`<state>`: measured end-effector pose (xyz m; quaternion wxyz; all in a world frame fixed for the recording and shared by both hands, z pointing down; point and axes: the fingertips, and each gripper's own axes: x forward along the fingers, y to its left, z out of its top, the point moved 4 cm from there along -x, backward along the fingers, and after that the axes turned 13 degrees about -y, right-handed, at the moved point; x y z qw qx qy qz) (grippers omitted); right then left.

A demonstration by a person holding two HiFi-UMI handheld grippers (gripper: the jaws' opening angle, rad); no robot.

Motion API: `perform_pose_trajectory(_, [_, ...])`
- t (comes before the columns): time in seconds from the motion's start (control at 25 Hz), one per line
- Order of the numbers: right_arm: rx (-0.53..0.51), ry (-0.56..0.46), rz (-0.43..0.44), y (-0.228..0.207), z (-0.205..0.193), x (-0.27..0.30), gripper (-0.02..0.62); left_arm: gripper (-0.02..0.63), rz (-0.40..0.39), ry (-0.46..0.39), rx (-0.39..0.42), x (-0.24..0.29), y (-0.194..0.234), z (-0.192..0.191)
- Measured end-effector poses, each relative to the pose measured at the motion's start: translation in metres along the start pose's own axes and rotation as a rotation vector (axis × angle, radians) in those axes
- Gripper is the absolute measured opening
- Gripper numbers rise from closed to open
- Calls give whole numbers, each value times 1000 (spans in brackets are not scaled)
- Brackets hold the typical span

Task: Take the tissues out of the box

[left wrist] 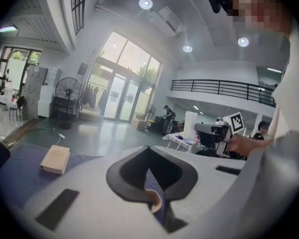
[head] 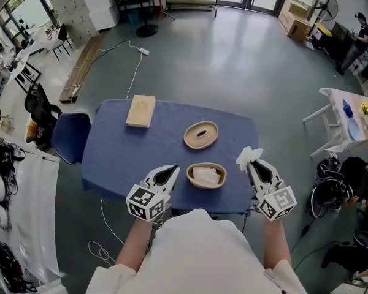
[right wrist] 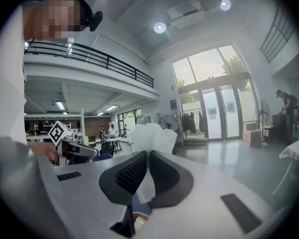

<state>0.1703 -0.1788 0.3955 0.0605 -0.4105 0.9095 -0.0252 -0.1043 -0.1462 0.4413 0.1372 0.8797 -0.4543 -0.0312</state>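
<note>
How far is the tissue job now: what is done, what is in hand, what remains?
Done: the lid lies beside the open box. In hand: the right gripper is shut on one tissue, held clear of the box. To do: more tissues lie inside the box.

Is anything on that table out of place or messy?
Only mildly. The lid lies beside its open oval box, leaving the tissues inside uncovered, and the right gripper pinches one crumpled tissue. Nothing looks spilled or broken.

bare tablecloth (head: 113, 149) left of open box (head: 206, 182)
</note>
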Motion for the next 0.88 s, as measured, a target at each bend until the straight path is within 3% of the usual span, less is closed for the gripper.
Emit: perform_pose_trajectory(0.88, [-4,-30,1,4,8,-12,41,8,16,-19,-9,-3,-7,-2])
